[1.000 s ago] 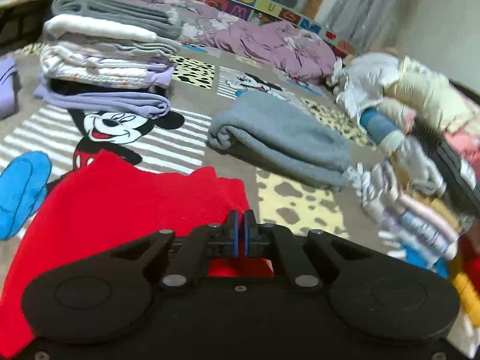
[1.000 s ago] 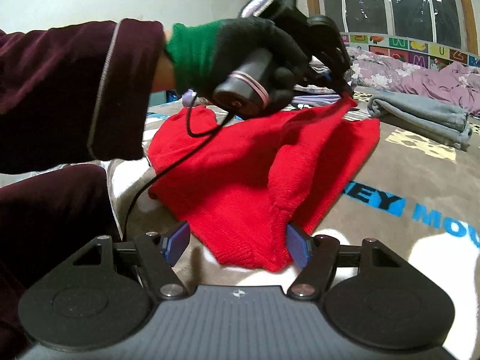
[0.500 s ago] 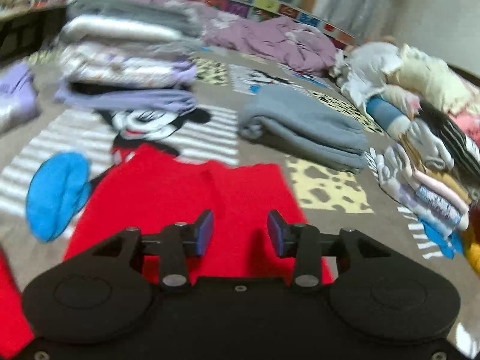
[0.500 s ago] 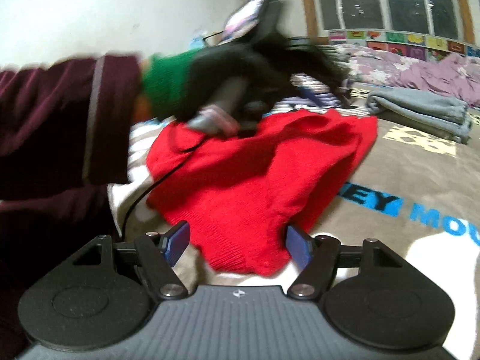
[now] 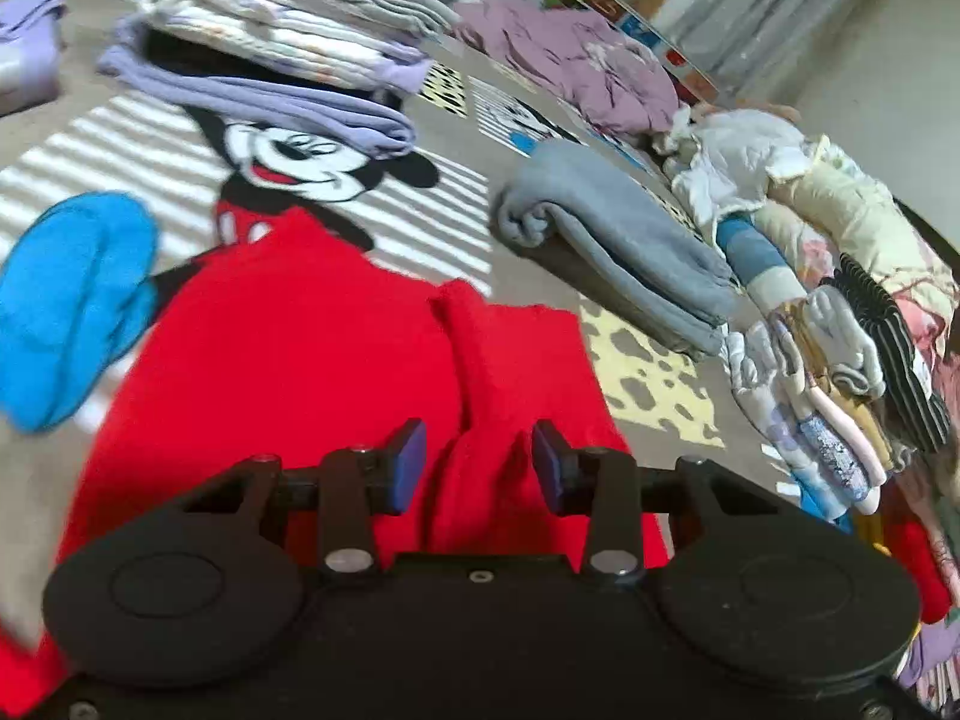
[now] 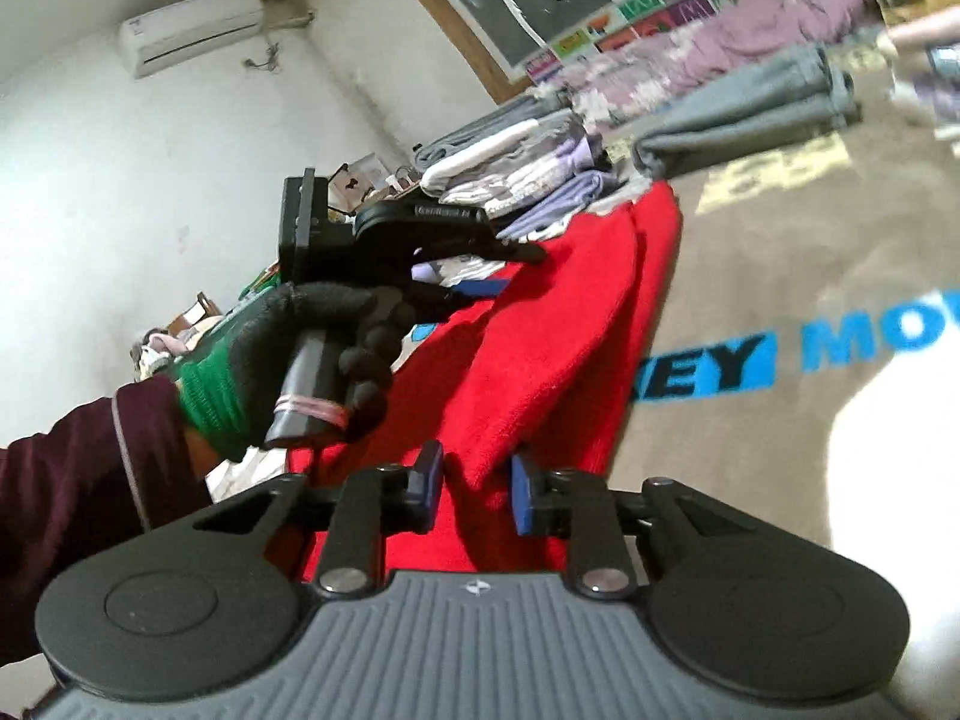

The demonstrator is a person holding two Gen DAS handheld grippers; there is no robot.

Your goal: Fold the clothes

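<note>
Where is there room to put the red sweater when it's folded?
Bare blanket lies between the red sweater and the folded grey garment, and on the striped patch left of the mouse picture. The right edge is crowded with a clothes pile.

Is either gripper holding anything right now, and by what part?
Nothing is gripped. The left gripper is open over the red sweater. The right gripper is open too, with a sweater edge between its fingers.

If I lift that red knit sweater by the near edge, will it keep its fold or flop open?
Probably floppy: the red knit sweater already sags and creases between the right gripper's open jaws. Its folded-over flap lies loosely, so lifting one edge would likely undo it. It looks fuzzy rather than slick, so it should grip well and drag on the patterned blanket.
</note>
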